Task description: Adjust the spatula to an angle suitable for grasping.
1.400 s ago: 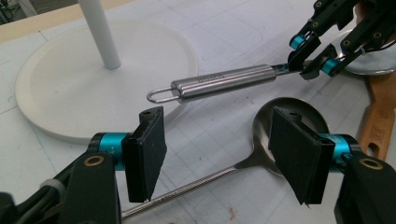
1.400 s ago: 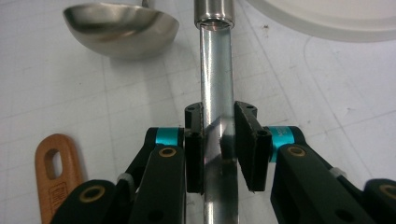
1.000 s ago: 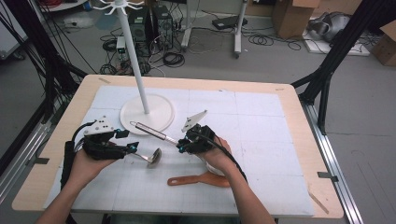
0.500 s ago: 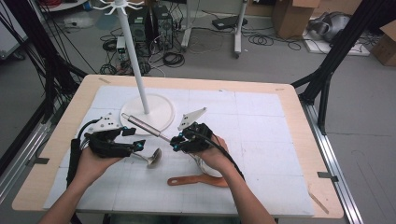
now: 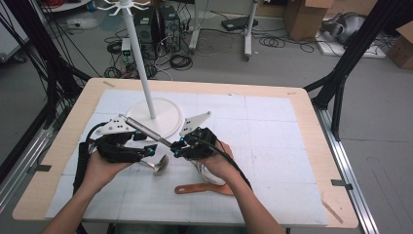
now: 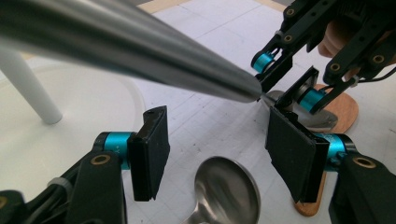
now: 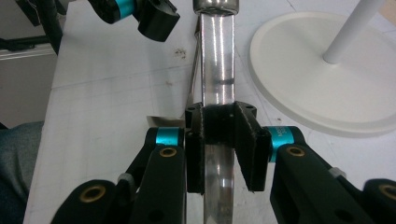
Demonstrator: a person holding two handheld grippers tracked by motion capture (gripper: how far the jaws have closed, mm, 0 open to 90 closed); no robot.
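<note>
My right gripper (image 5: 176,146) (image 7: 219,121) is shut on the flat neck of a long steel utensil (image 5: 146,129) (image 7: 217,60). Its round handle slants up and to the left, over the edge of a white stand base (image 5: 168,117). In the left gripper view that handle (image 6: 116,46) crosses above my left gripper (image 6: 215,135), whose jaws stand open with nothing between them. A steel spoon (image 5: 159,165) (image 6: 227,191) lies on the mat just under the left gripper (image 5: 146,150). A wooden spatula (image 5: 204,188) (image 6: 348,105) lies flat beneath the right hand.
The white stand's pole (image 5: 141,63) rises from the round base at the back left of the mat, with hooks at its top. A white gridded mat (image 5: 272,146) covers the wooden table. Cables trail from both grippers.
The left gripper has moved right, closer under the steel handle. The right gripper has shifted a little left, and the handle's far end now reaches farther back and left.
</note>
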